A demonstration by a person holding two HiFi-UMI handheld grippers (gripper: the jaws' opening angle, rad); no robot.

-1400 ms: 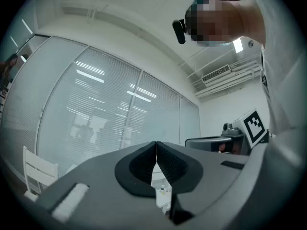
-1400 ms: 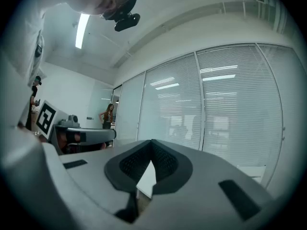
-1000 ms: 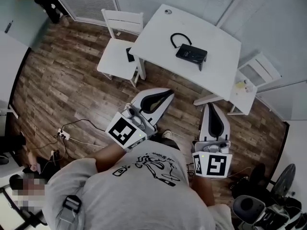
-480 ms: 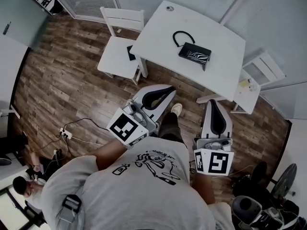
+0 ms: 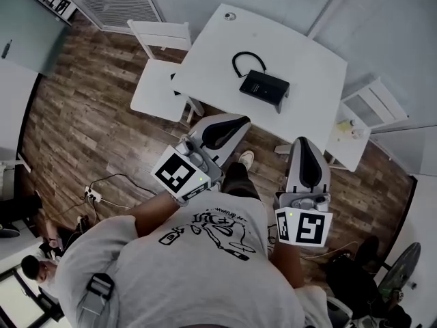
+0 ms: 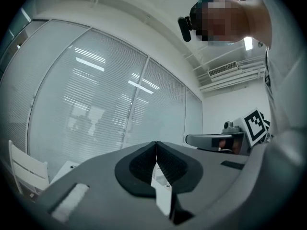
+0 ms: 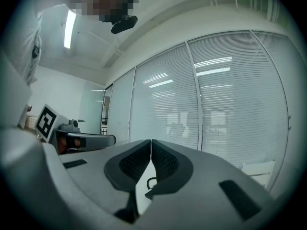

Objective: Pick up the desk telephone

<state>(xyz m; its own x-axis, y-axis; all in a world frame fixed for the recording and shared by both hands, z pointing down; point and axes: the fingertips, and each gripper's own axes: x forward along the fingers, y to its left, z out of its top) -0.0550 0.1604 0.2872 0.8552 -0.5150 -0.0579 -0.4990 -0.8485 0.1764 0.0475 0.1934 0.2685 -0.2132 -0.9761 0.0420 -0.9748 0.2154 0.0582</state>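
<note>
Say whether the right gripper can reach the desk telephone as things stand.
Probably not yet: the right gripper, jaws shut, hangs at the edge of the table; the desk telephone sits mid-table beyond it. Nothing blocks the way.

The desk telephone (image 5: 263,86) is too small for detail.

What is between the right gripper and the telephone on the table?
Mainly bare white table, seen in the head view. The right gripper is shut and short of the desk telephone.
</note>
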